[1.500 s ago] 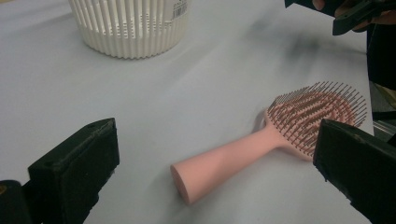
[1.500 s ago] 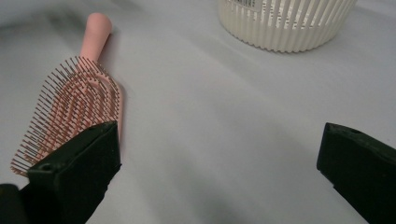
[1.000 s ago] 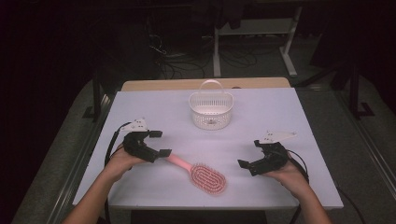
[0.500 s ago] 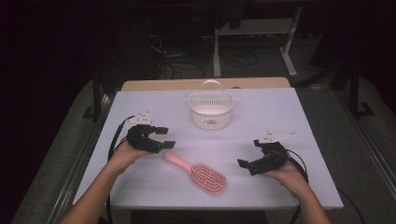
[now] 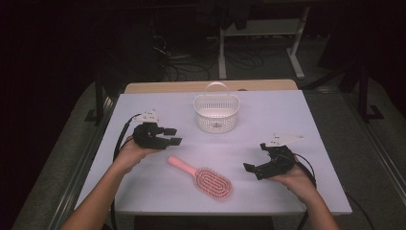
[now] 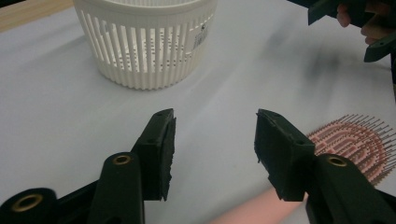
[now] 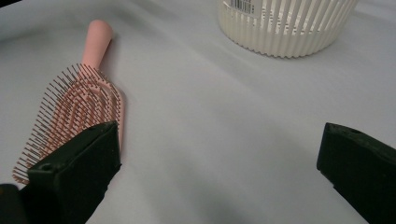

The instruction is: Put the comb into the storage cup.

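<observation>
A pink hairbrush (image 5: pixel 203 175) lies bristles up on the white table, handle pointing to the far left. Its head (image 6: pixel 355 142) shows at the right of the left gripper view, and its handle (image 7: pixel 95 39) at the upper left of the right gripper view. My left gripper (image 5: pixel 171 135) hovers open just left of and above the handle end, nothing between its jaws. My right gripper (image 5: pixel 253 169) rests open near the table's right front, right of the brush head. A white slatted basket (image 5: pixel 216 113) with a handle stands at the middle back.
The white tabletop (image 5: pixel 268 129) ends at a wooden strip (image 5: pixel 191 86) behind the basket. Dark floor with cables and a desk frame (image 5: pixel 261 33) lies beyond. Cables trail from both grippers.
My left gripper has lifted and drawn back to the far left, away from the brush handle. The brush and my right gripper have stayed in place.
</observation>
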Tool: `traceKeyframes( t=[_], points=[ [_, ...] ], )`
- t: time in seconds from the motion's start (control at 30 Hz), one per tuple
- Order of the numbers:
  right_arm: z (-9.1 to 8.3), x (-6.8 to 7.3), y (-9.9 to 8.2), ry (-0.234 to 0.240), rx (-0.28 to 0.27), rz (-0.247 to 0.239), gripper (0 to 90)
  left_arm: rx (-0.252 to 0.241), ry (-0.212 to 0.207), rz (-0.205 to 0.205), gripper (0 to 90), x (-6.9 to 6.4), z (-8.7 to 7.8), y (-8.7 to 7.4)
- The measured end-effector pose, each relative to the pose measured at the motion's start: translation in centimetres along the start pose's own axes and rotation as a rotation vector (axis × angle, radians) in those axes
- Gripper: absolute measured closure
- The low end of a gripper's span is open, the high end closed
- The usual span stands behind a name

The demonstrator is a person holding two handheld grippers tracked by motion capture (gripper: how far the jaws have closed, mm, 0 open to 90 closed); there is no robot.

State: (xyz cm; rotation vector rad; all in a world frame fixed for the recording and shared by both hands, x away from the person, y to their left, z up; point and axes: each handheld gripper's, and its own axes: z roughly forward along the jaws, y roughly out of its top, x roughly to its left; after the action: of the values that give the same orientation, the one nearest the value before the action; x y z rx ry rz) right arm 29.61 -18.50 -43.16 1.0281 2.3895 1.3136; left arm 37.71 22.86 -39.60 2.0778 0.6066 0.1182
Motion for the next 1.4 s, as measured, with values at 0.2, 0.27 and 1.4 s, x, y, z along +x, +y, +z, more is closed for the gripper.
traceKeyframes(
  t=[0.2, 0.27, 1.4],
  points=[
    [0.0, 0.0, 0.0, 0.000, -0.001, 0.001, 0.0, 0.011, 0.003, 0.016, 57.0, 0.0, 0.4, 0.5],
    [0.0, 0.0, 0.0, 0.002, 0.000, 0.002, 0.0, 0.016, 0.005, 0.020, 59.9, 0.0, 0.6, 0.6],
    [0.0, -0.3, 0.0, 0.005, 0.005, 0.007, 0.0, 0.236, -0.017, 0.057, 90.0, 0.8, 4.6, -0.1]
  ],
)
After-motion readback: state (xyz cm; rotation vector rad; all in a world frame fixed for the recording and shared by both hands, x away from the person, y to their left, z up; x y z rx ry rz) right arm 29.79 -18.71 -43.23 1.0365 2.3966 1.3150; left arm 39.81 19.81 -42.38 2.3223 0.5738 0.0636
